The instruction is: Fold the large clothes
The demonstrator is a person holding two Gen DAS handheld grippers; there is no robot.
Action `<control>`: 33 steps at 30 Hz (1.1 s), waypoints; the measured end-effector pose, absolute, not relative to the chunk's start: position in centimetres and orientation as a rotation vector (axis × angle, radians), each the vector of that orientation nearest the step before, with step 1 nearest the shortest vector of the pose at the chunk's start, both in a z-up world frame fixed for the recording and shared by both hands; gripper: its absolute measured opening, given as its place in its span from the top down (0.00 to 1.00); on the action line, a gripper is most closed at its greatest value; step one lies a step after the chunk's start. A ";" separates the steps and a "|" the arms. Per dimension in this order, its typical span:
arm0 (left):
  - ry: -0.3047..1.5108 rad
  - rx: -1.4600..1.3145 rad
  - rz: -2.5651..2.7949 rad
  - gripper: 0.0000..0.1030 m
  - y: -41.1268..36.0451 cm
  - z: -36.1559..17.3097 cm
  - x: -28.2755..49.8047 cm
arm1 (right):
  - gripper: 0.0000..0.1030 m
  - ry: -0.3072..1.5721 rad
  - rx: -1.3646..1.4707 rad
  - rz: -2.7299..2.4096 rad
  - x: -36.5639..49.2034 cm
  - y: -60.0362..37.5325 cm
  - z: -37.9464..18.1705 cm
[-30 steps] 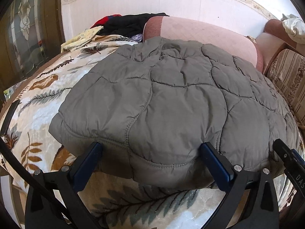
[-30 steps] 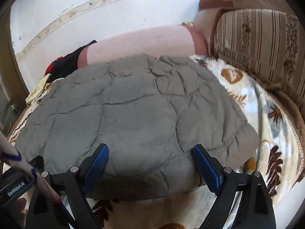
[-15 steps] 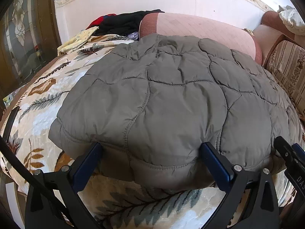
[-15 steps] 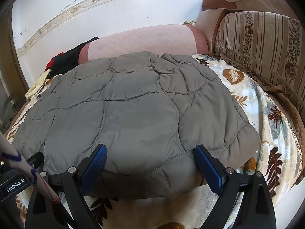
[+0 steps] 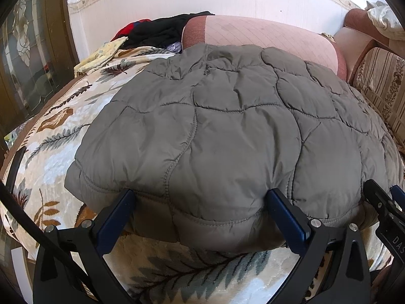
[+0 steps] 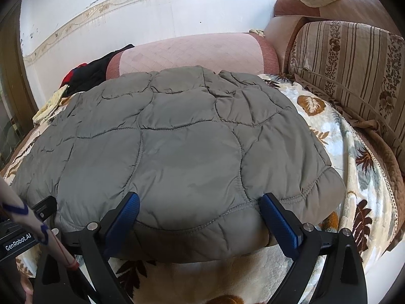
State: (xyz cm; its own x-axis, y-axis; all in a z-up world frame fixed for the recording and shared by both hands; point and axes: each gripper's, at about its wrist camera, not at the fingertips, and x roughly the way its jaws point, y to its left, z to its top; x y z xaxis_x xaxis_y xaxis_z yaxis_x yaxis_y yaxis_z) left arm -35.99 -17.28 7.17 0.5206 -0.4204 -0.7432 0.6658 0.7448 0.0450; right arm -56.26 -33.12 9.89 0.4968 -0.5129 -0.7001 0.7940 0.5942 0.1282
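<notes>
grey quilted jacket (image 6: 177, 152), near hem hidden underneath

White lettering "GenRobot.AI" stands on a black plastic gripper body (image 6: 17, 244) at the near left edge of the right wrist view, and the white letters "DAS", cut off by the frame, stand on a black plastic gripper body (image 5: 391, 238) at the near right edge of the left wrist view.

You're in bright daylight; the white wall (image 6: 152, 22) glares, nearly washed out. Your quilted jacket (image 5: 227, 139) is sharp, with a soft shadow under its near hem. Fisheye bends both views and blackens the corners. The sleeve (image 6: 38, 223) at your right view's edge blurs.
</notes>
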 end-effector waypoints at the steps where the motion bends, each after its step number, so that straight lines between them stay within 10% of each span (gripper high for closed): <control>1: 0.784 0.346 -0.666 0.00 -17.3 7.2 -36.0 | 0.04 0.664 0.473 -0.830 -56.3 -33.1 9.9; 33: 0.591 0.401 -0.692 0.00 -11.3 16.5 -43.9 | 0.01 0.373 0.268 -0.812 -62.2 -22.8 19.8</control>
State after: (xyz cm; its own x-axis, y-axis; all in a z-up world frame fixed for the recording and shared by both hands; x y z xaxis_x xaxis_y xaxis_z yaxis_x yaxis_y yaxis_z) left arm -43.93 -11.27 16.50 0.6190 -0.4744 -0.6259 0.6926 0.7055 0.1502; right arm -62.18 -22.82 19.84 0.6290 -0.6527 -0.4223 0.7456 0.6604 0.0898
